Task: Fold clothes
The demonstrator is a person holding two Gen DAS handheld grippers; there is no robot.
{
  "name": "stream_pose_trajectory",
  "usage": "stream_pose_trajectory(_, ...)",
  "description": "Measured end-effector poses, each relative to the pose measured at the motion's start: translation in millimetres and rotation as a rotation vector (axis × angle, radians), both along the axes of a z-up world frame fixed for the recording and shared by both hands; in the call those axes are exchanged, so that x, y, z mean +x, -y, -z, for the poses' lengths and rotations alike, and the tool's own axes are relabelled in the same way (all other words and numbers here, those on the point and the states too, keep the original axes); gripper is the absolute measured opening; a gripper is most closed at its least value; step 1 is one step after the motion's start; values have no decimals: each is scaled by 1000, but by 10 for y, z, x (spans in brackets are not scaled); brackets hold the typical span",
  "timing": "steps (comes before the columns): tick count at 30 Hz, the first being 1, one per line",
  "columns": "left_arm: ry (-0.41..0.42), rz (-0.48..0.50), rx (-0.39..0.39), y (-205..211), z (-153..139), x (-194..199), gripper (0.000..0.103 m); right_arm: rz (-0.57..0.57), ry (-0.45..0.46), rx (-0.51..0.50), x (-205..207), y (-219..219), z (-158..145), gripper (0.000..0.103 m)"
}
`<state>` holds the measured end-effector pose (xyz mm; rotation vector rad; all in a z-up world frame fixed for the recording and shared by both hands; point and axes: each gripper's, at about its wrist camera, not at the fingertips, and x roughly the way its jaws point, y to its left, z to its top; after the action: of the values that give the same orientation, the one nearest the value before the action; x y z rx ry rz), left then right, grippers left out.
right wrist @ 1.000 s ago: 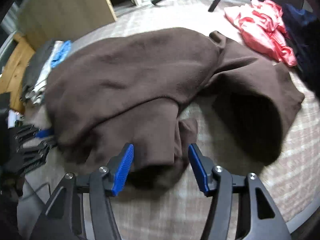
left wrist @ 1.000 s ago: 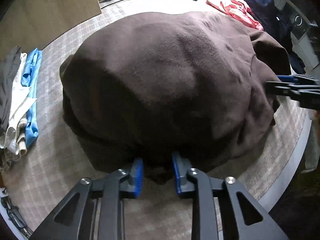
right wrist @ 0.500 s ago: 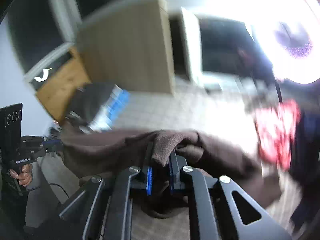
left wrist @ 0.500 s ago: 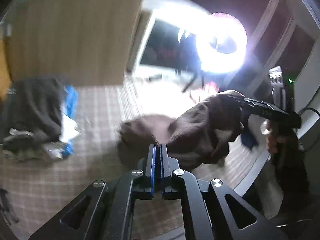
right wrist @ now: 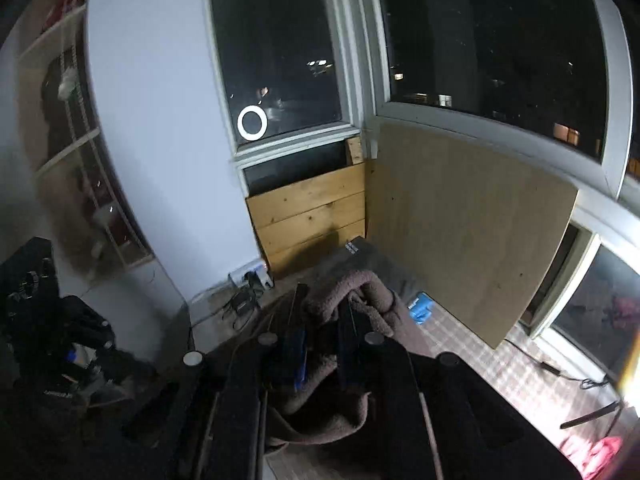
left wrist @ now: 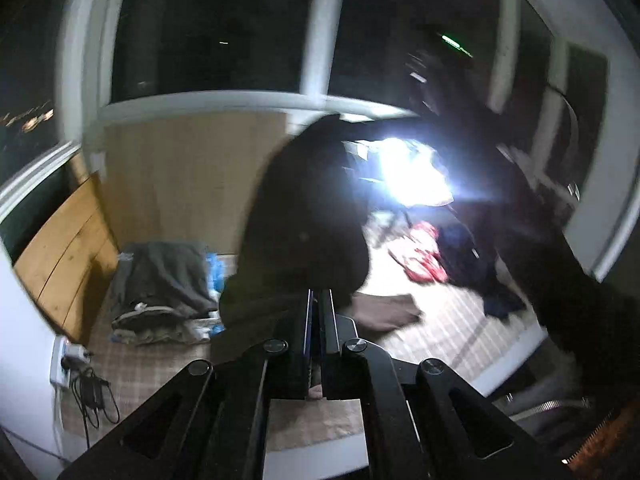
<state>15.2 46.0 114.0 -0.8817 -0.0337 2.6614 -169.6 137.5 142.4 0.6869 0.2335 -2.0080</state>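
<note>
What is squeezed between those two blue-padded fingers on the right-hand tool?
A bunched fold of the brown fleece garment, clamped in the right gripper; the right wrist view shows it.

A plywood board (right wrist: 460,216) leans under dark windows (right wrist: 496,40); a power strip (right wrist: 250,270) sits beside the wall.

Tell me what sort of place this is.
Most likely a room in a home, at night. Dark windows wrap around a checked surface, perhaps a bed or table; on it lie a pile of folded clothes and loose red clothes; a power strip sits by the wall.
</note>
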Motion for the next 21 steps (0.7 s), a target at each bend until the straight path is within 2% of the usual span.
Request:
stream_pose_trajectory(3,78,155,-2,-579,178,-178,2,38,24,45,-79,-363,147,11)
stream_pose_trajectory(6,210,335,87,-1170,566,-450,3,150,59,119,-337,-886,492,12)
stream_pose_trajectory(7,283,403,101,-1399,755,-578,5,193,65,156,-439,-1051,633,24)
stream_pose_trajectory(8,357,469,114,-1627,945,-708,8,247,76,217,-544,-1211,843,31)
stream_pose_trajectory(9,393,500,87,-1729,1073,-786,8,347,106,296,-672,-1431,1128,40)
stream_pose_trajectory(11,458,555,27,-1915,1321,-937,8,483,190,326,-758,-1816,1479,40)
stream_pose_trajectory(13,472,579,-12,-1811,1401,-1111,8,589,297,249,-624,-2353,1851,41)
stream_pose_trajectory(14,460,579,-49,-1757,1382,-1241,16,648,324,231,-504,-2542,2016,44)
stream_pose_trajectory(15,438,565,-99,-1718,1385,-1421,20,709,354,213,-373,-2730,2194,53)
stream_pose_trajectory(17,420,541,-174,-1608,1443,-1869,38,815,449,181,-48,-2990,2663,57)
stream_pose_trajectory(19,419,527,-251,-1593,1635,-2492,40,888,570,115,219,-3134,3120,57)
stream_pose_trajectory(21,420,528,-335,-1664,1907,-2834,40,956,686,49,403,-3130,3566,57)
